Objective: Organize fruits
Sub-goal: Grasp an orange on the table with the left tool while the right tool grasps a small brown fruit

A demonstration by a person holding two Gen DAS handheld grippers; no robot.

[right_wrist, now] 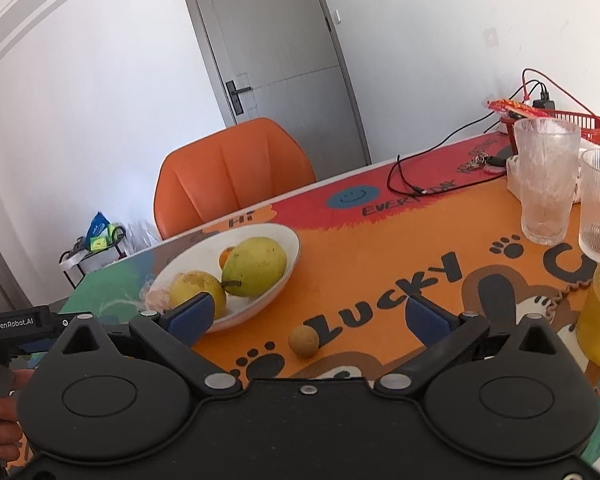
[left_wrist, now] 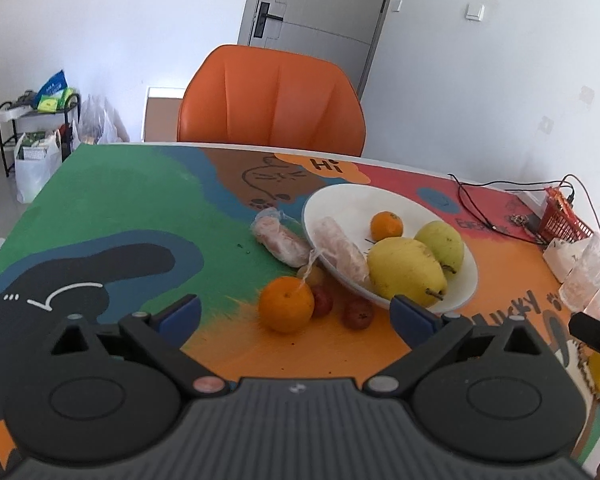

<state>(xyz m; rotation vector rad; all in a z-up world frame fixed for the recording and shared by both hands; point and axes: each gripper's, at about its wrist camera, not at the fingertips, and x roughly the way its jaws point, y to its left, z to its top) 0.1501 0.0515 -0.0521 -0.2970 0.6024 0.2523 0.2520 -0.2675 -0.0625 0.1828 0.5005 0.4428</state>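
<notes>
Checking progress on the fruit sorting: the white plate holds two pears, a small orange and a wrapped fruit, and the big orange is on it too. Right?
Not quite. The big orange lies on the table in front of the white plate, not on it; the left wrist view shows this. The two pears, small orange and wrapped fruit are on the plate.

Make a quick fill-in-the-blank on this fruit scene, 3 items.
1. The two pears lie in the white ____.
2. The big orange in front of the left tongs sits on the ____, outside the plate.
3. The right tongs are open around a small ____ fruit.

Missing: plate; table; brown
</notes>
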